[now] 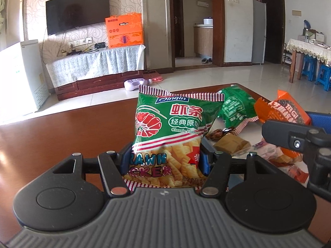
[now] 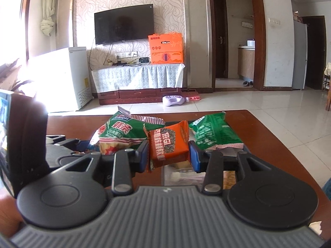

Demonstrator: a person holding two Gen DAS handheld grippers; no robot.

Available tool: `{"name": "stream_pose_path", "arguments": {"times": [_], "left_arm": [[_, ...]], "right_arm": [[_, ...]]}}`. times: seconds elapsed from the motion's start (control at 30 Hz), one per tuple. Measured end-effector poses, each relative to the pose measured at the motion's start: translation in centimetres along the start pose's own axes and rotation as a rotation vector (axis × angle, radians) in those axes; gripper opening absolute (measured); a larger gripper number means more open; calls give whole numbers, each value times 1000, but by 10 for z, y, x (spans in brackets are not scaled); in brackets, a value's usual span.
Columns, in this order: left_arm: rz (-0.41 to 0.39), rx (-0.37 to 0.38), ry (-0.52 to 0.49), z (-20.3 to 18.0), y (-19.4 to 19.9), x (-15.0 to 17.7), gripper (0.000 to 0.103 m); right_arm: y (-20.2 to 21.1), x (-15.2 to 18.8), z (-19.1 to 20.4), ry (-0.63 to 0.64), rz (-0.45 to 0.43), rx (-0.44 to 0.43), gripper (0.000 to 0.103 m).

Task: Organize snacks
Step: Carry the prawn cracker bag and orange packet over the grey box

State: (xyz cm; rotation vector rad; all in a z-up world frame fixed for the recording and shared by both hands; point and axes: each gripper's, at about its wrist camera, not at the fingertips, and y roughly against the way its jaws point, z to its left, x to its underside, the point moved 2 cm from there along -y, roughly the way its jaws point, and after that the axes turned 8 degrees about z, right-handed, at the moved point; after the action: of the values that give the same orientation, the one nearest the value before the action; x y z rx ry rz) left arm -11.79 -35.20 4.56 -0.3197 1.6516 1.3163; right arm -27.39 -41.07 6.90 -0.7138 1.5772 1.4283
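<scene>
Above a wooden bench [image 1: 62,124], the left gripper [image 1: 165,161] has its fingers [image 1: 126,161] pinching a puffy, light, crush-prone prawn cracker bag [image 1: 171,128] marked "Qinqin", "Classic Flavor". The right gripper [image 2: 168,157] has its fingers [image 2: 195,157] pinching a smaller orange snack pack [image 2: 167,144], stiffer-looking, held at mid-body. A second green packet [image 2: 215,132] lies on the bench beyond.

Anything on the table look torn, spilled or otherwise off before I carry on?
Nothing spilled or torn. The left gripper clamps the green prawn cracker bag, the right gripper the orange snack packet. Another green bag and small wrapped sweets lie loosely piled on the brown wooden table.
</scene>
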Motion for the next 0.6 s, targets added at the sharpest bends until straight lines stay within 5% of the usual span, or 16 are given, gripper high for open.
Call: {"name": "stream_pose_path", "arguments": {"times": [0.6], "left_arm": [[7, 117, -8, -63, -45, -29, 67]], "right_arm": [[-11, 15, -55, -45, 87, 89, 44]]}}
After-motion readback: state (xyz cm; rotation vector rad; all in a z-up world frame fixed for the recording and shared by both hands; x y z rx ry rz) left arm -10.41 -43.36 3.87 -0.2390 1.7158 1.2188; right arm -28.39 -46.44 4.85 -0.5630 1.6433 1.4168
